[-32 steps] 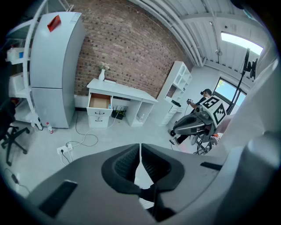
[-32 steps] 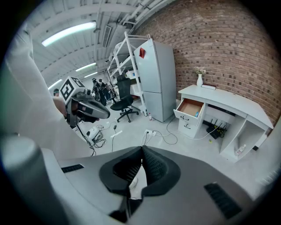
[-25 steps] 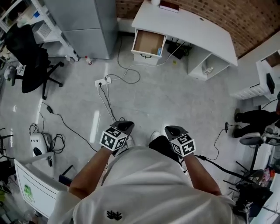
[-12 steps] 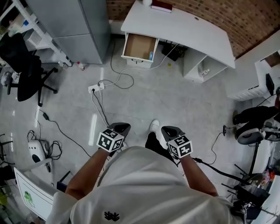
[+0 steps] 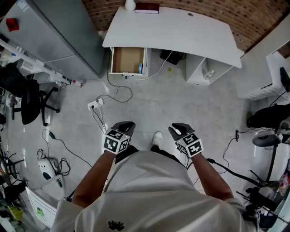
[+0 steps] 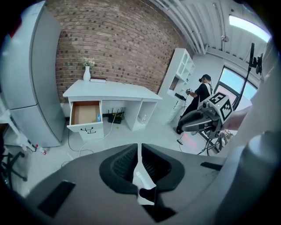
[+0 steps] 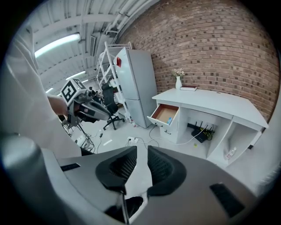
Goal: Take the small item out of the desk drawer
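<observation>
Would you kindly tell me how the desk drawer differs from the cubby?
The drawer is pulled out and brown inside; the cubby is white and open-fronted. The drawer holds a small blue item at one edge; the cubby holds a small white object. Both belong to the white desk.

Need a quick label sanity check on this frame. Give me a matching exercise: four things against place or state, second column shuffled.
Things:
1. drawer
2. vase
3. power strip
4. left gripper

Place or state:
A. on the floor
B. shut, nothing between the jaws
C. pulled open
D. on the desk

Pairs: 1-C, 2-D, 3-A, 4-B
</observation>
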Tool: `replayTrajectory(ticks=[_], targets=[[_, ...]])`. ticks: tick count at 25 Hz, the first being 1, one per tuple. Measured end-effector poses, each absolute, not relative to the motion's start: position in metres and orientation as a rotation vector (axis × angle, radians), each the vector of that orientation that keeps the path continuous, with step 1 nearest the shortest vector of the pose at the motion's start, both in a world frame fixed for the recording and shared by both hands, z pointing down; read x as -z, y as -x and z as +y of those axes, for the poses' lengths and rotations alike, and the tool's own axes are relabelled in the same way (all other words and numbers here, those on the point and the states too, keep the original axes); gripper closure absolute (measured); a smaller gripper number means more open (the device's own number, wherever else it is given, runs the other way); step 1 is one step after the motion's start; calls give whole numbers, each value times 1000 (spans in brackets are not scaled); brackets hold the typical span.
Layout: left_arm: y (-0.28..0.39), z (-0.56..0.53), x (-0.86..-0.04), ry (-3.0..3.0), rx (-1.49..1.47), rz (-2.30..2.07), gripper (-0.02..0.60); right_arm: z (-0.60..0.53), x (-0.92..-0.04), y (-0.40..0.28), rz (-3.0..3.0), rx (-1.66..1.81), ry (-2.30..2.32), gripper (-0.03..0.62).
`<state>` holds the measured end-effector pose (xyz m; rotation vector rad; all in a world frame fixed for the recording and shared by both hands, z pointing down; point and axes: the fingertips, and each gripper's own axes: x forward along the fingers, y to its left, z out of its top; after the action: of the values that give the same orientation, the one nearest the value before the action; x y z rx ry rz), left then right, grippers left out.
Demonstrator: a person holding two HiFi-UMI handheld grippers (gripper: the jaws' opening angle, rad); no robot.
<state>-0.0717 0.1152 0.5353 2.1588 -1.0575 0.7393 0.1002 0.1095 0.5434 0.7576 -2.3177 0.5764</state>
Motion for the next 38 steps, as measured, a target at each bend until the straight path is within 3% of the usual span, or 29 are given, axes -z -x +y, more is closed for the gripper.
replayTrajectory(ticks=[10, 11, 13, 27, 38], targets=[[55, -12, -552, -2092, -729, -1134, 546, 28, -562, -140, -2277, -684, -800, 496], [57, -26, -557, -2091, -727, -1131, 535, 19, -562, -141, -2272, -685, -810, 496], [63, -56, -568, -2080, -724, -1118, 447, 2, -560, -142, -2253, -690, -839, 496], [123, -306, -687, -1942, -849, -1129, 446, -134, -580, -124, -2039, -892, -1066, 496], [140, -417, -812, -1785, -935, -1159, 446, -166, -613, -116, -1864, -1064, -1160, 496]])
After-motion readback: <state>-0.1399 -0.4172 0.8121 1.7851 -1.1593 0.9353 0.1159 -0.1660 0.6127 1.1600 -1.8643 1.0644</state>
